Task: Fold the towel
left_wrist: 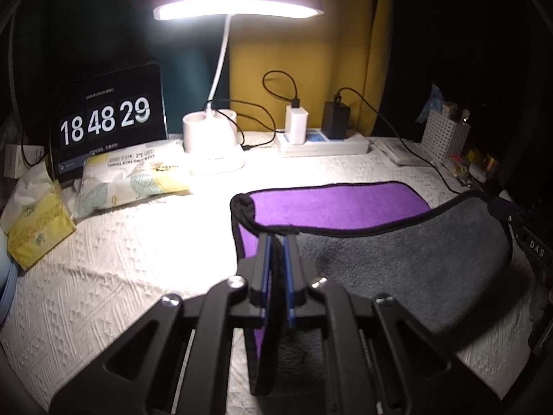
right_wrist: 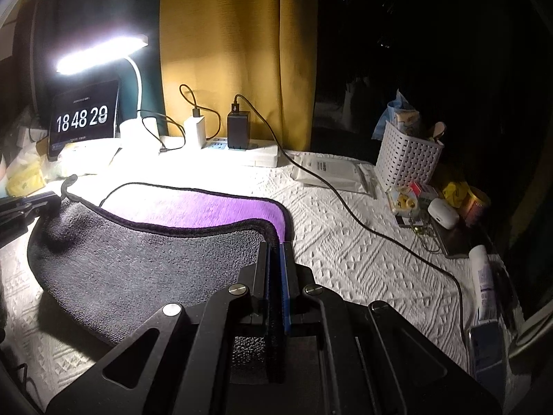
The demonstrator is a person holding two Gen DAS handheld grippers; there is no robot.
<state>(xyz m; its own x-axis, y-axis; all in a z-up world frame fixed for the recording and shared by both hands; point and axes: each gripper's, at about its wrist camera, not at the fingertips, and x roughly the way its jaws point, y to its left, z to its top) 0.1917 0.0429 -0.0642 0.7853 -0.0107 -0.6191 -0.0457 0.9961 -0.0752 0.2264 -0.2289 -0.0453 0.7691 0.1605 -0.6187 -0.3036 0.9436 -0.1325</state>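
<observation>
The towel (left_wrist: 397, 263) is grey on one face and purple on the other, with a black hem. It lies on the white textured tablecloth (left_wrist: 121, 269), its near part lifted and turned over so the grey face shows above the purple. My left gripper (left_wrist: 276, 238) is shut on the towel's near left corner. My right gripper (right_wrist: 276, 245) is shut on the near right corner of the towel (right_wrist: 138, 263). The right gripper also shows in the left wrist view (left_wrist: 508, 211), and the left gripper in the right wrist view (right_wrist: 52, 200).
A lit desk lamp (left_wrist: 214, 148), a tablet clock (left_wrist: 107, 121) and tissue packs (left_wrist: 131, 180) stand at the back left. A power strip with chargers (left_wrist: 321, 138) is behind the towel. A white basket (right_wrist: 408, 159), small items and a black cable (right_wrist: 380, 235) lie to the right.
</observation>
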